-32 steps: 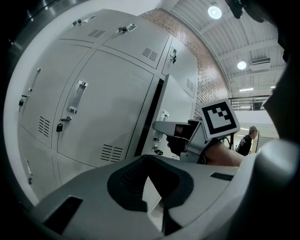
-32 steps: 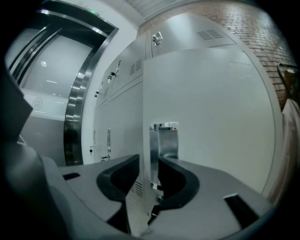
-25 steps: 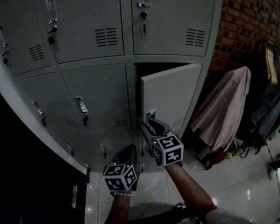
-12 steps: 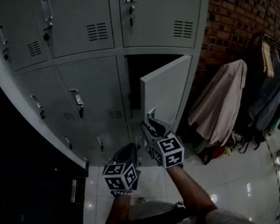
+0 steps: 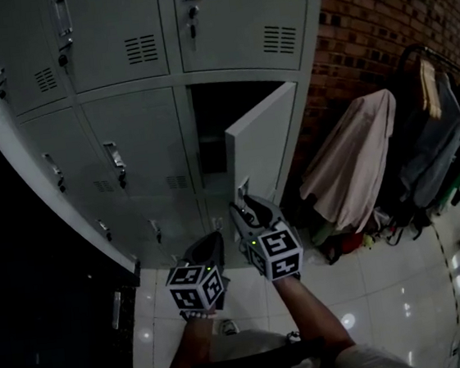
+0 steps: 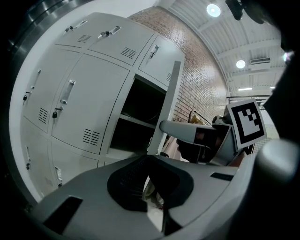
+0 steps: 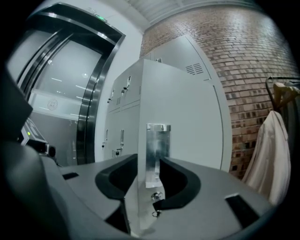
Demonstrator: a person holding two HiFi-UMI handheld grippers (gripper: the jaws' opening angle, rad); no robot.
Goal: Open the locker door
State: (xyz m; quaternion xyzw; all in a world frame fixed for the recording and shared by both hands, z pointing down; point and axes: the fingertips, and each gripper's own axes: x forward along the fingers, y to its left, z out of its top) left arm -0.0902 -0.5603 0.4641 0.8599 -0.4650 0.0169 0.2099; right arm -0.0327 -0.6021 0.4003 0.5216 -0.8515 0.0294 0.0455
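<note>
The grey locker door (image 5: 259, 147) in the middle row stands swung out to the right, showing a dark compartment (image 5: 208, 132) with a shelf. My right gripper (image 5: 244, 209) is at the door's free edge, on the metal handle (image 7: 154, 154). In the right gripper view the handle and the door's edge stand between the jaws of the right gripper (image 7: 149, 176), which are opening. A key hangs below the handle. My left gripper (image 5: 208, 247) hangs lower left, away from the lockers. In its own view the left gripper (image 6: 147, 161) is shut with nothing held.
Closed locker doors (image 5: 115, 44) with handles and keys fill the bank above and to the left. A brick wall (image 5: 377, 22) runs on the right. Garments (image 5: 352, 165) hang on a rack beside the open door. Glossy white floor tiles (image 5: 390, 284) lie below.
The locker door has swung further out to the right, uncovering more of the dark compartment. My right gripper has stayed at the handle, and the left one has hardly moved.
</note>
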